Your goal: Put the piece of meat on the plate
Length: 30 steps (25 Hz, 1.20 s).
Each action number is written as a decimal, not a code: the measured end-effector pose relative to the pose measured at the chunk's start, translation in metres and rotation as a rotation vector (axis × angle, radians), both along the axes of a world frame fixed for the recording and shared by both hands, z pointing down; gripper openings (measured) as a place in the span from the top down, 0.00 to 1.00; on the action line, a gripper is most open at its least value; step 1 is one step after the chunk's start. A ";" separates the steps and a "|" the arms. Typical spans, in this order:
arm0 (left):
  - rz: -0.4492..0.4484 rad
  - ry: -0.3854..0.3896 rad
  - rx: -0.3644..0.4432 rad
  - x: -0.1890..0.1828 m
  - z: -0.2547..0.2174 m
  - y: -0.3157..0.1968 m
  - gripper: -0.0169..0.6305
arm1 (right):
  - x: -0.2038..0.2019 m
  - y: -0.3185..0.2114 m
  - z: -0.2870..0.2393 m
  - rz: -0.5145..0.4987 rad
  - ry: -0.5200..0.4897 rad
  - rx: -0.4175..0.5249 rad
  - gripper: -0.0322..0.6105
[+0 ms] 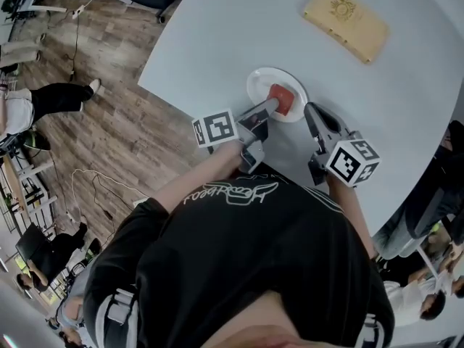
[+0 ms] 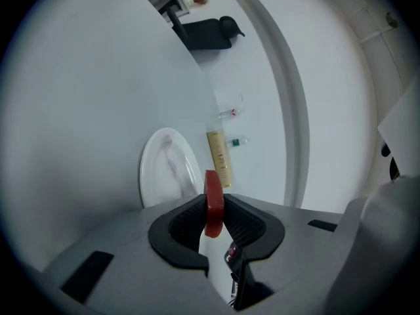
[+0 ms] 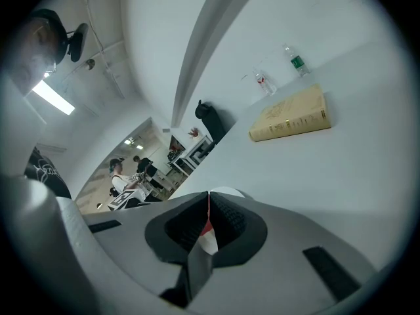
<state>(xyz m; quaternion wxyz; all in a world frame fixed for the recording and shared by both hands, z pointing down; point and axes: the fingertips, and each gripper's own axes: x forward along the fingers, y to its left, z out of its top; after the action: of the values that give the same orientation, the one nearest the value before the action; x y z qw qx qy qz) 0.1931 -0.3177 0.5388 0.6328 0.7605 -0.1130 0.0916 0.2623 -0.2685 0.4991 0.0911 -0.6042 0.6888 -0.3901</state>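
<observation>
the red piece of meat (image 2: 213,188) is being gripped on edge between the jaws of the left gripper (image 2: 211,209), just over the white plate (image 1: 255,85) on the pale desk (image 1: 217,27), while the jaws of the right gripper (image 3: 209,207) are being held pressed together, empty, beside the plate's rim.

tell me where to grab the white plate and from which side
Pinch the plate by its rim, right tongs straddling it above and below, coming in low from the near side. It lies flat and looks shallow, so only the rim offers a bite; stay clear of the meat.
</observation>
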 end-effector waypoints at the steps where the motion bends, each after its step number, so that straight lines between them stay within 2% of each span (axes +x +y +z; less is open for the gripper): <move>1: -0.003 0.006 -0.013 0.002 -0.001 0.000 0.85 | -0.001 0.000 0.000 0.001 -0.002 -0.002 0.93; 4: 0.001 -0.001 -0.022 0.004 0.000 -0.001 0.85 | -0.002 -0.001 -0.002 0.003 -0.006 -0.005 0.93; 8: 0.017 -0.057 -0.005 0.002 0.007 -0.002 0.85 | -0.001 -0.003 -0.001 0.002 -0.010 -0.008 0.93; 17: 0.084 -0.141 0.115 0.007 0.010 -0.001 0.85 | -0.004 -0.003 0.002 -0.011 -0.012 -0.011 0.93; 19: 0.091 -0.152 0.143 0.008 0.008 -0.001 0.81 | -0.005 -0.002 0.002 -0.013 -0.013 -0.012 0.93; 23: 0.104 -0.156 0.203 0.010 0.002 -0.001 0.65 | -0.004 -0.002 0.001 -0.017 -0.014 -0.013 0.93; 25: 0.110 -0.167 0.236 0.011 0.002 -0.001 0.61 | -0.004 -0.002 0.002 -0.020 -0.016 -0.012 0.93; 30: 0.167 -0.238 0.382 0.012 0.007 0.005 0.55 | -0.004 -0.003 0.004 -0.034 -0.019 -0.011 0.93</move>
<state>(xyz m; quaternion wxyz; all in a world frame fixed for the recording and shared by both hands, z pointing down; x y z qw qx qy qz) 0.2049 -0.3123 0.5456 0.4498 0.8571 -0.1386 0.2096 0.2585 -0.2713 0.5032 0.0877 -0.5891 0.6961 -0.4008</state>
